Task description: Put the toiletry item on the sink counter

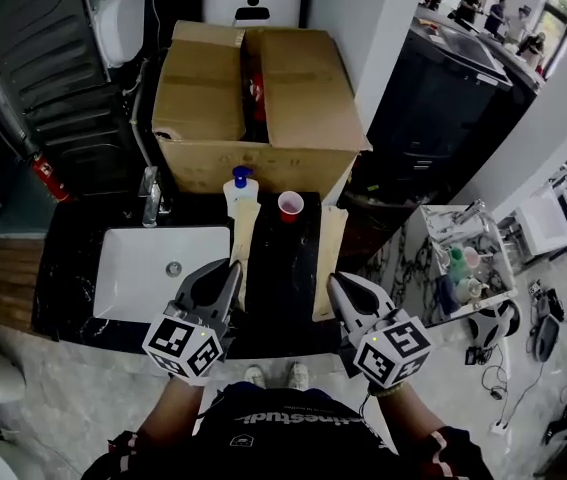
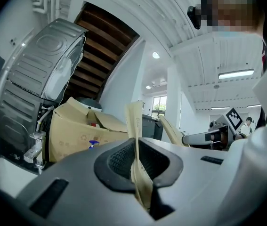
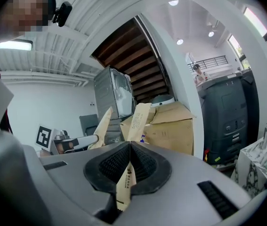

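Paper packets held over the black counter [image 1: 281, 268].
Left gripper [image 1: 231, 270] clamps the left packet [image 1: 244, 230]; right gripper [image 1: 336, 282] clamps the right packet [image 1: 329, 253].

Held side by side and apart ahead of the person, the left gripper [image 1: 231, 270] pointed roughly level with jaws pinched flat on a tan paper packet [image 1: 244, 230], while the right gripper [image 1: 339, 284] tipped slightly downward, jaws pinched on a second tan paper packet [image 1: 329, 248].
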